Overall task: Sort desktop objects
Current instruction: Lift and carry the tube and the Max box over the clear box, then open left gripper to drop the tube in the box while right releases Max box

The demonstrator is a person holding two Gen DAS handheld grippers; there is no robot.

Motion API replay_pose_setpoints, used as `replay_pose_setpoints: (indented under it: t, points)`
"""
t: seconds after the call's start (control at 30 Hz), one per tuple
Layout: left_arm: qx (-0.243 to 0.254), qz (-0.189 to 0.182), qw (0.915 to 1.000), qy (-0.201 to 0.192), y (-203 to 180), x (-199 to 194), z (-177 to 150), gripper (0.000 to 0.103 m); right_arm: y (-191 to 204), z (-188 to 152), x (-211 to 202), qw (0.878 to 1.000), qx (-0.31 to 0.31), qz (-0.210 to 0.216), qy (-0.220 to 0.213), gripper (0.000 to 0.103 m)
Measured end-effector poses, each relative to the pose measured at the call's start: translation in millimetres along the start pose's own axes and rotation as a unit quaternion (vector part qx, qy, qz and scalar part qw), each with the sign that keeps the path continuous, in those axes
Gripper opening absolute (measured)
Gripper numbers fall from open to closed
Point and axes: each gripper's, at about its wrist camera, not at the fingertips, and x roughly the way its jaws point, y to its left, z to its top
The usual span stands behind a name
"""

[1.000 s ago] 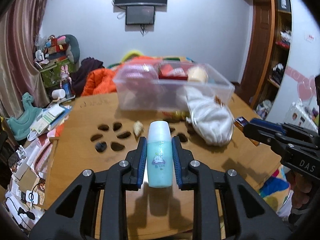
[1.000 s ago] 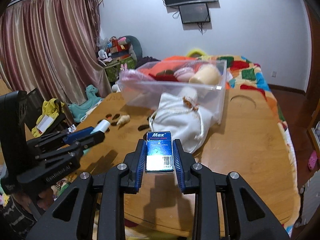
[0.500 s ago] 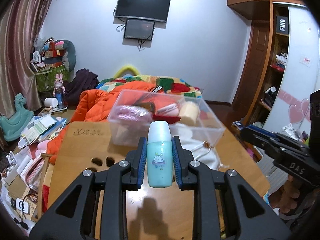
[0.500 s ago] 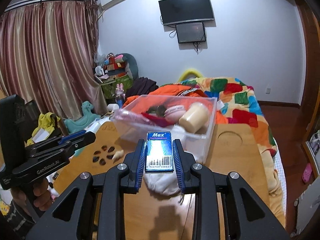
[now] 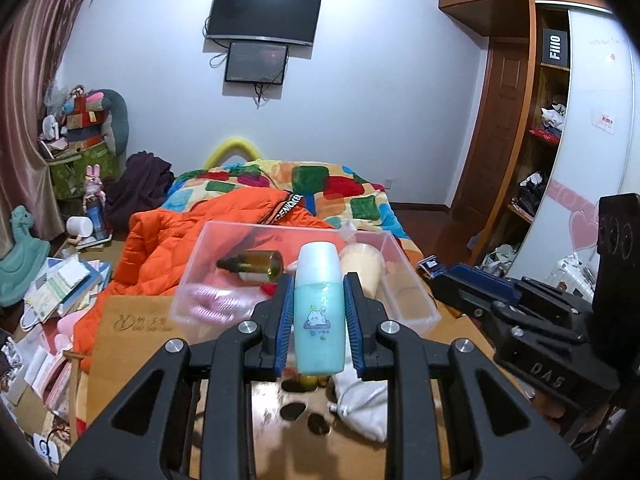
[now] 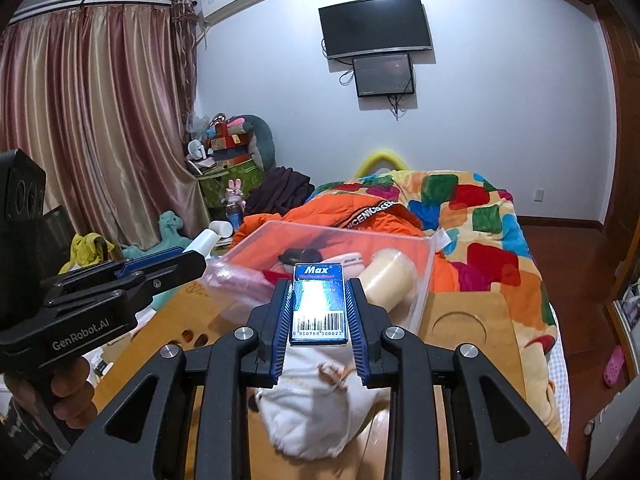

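The left tool [image 5: 319, 312] clamps a blue bottle [image 5: 319, 308] and the right tool [image 6: 319, 312] clamps a small blue box [image 6: 319, 305], both held above the surface near the clear bin [image 5: 412, 280]. Several items already lie in the bin; a white pouch [image 6: 320, 416] remains on the surface [image 6: 472, 320].

Bottle [image 5: 319, 312]: pale turquoise body, lighter blue-white cap, small cloud cartoon printed on it. Box [image 6: 319, 305]: dark blue, white "Max" lettering, white barcode panel. Gripper pads [image 5: 285, 320]: blue, ribbed, set on black frames. Bin [image 5: 192, 276]: clear plastic. Pouch [image 6: 320, 408]: white. Table [image 6: 472, 320]: light wood. Jacket [image 5: 168, 248]: orange. Bedspread [image 6: 488, 216]: multicolour blocks on cream.
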Motion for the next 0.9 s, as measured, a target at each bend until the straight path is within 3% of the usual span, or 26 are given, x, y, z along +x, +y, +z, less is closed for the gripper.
replay_pose_setpoints:
  t: [0.43, 0.9]
  points:
    - [0.011, -0.025, 0.9975, 0.065, -5, 69, -6, 0.024, -27, -7, 55, 0.999, -0.002, -0.026, 0.046, 0.025]
    - [0.011, -0.025, 0.9954, 0.092, 3, 96, -15, 0.024, -26, -16, 81, 0.997, -0.016, -0.027, 0.070, 0.025]
